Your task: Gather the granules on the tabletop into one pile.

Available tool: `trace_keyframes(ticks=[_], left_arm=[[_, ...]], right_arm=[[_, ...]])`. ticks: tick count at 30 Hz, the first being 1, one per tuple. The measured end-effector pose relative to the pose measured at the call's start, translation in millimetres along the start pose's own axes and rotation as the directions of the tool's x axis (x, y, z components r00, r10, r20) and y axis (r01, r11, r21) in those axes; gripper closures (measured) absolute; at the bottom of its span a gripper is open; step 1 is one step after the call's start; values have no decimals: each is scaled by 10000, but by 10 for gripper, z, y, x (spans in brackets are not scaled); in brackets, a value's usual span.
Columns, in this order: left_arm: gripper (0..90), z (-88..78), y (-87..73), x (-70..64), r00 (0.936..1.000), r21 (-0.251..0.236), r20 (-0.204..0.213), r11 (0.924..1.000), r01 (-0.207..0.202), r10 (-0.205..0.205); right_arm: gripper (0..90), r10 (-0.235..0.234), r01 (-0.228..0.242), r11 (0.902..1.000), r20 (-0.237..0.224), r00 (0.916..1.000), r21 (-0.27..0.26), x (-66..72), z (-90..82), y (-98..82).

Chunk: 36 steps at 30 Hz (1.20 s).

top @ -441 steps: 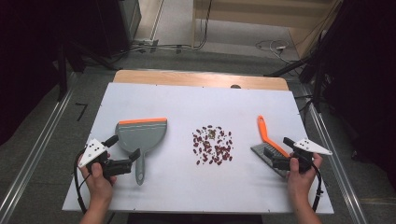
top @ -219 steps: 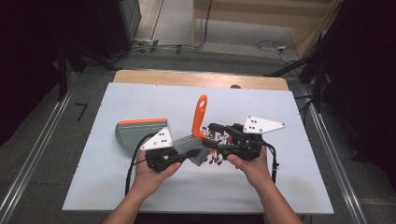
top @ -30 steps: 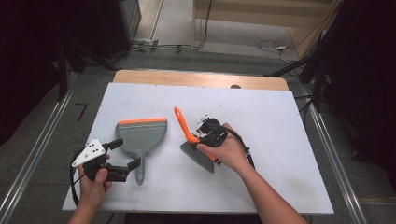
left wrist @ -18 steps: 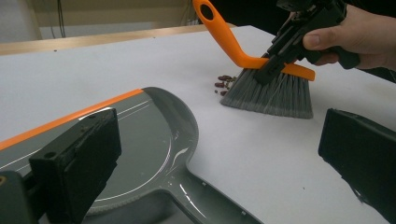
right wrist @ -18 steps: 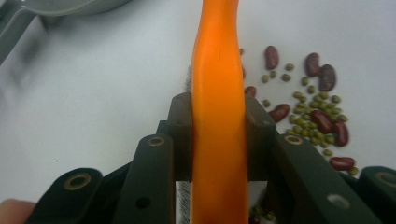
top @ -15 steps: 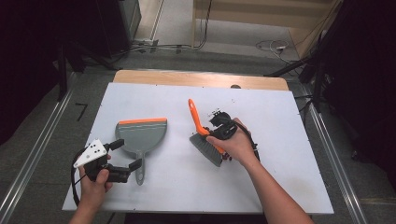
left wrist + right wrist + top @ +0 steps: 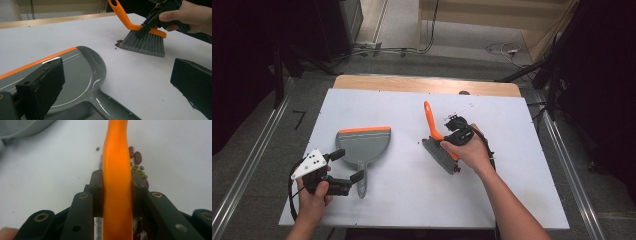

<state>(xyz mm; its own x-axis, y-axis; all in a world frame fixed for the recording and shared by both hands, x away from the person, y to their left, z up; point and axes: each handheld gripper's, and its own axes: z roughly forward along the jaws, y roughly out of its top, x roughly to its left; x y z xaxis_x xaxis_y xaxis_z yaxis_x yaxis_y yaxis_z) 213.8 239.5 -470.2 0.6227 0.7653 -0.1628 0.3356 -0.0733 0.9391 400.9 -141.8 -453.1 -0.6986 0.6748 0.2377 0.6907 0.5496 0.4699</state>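
White table (image 7: 522,190) seen from above, wooden strip along its far edge. Right gripper (image 7: 455,136) near the middle, jaws clamped on the orange handle of a brush (image 7: 438,144); grey bristles down on the table, handle slanting up and away. Small heap of red and green beans (image 7: 138,162) right against the bristles, a few poking out past the brush's edge. Grey dustpan (image 7: 363,146) with orange lip to the left, well apart from the brush, flat on the table, its handle pointing toward the near edge. Left gripper (image 7: 346,169) at the near left, jaws wide apart, either side of the dustpan's handle, not gripping it.
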Motion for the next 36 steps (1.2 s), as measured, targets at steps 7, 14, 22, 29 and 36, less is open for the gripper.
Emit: trace_keyframes(ticks=[7, 14, 22, 29, 36], left_arm=[[0, 1, -2, 1, 10000, 10, 5, 10000, 4, -4], [0, -1, 0, 1, 10000, 2, 4, 10000, -3, 3], [0, -2, -1, 0, 10000, 29, -8, 10000, -25, 25], [0, -3, 0, -1, 10000, 21, -23, 10000, -16, 16], [0, 1, 1, 1, 10000, 38, -30, 10000, -13, 13]], right_arm=[[684, 296, -294, 9995, 178, 9994, -80, -70, -39, -19], [684, 424, -420, 9990, 341, 9985, -126, -116, -67, -29], [684, 632, -620, 9978, 539, 9965, -244, -187, -102, -55], [684, 917, -901, 9955, 622, 9938, -284, -238, -136, -81], [688, 1136, -1105, 9913, 398, 9927, -720, -207, -231, -74]])
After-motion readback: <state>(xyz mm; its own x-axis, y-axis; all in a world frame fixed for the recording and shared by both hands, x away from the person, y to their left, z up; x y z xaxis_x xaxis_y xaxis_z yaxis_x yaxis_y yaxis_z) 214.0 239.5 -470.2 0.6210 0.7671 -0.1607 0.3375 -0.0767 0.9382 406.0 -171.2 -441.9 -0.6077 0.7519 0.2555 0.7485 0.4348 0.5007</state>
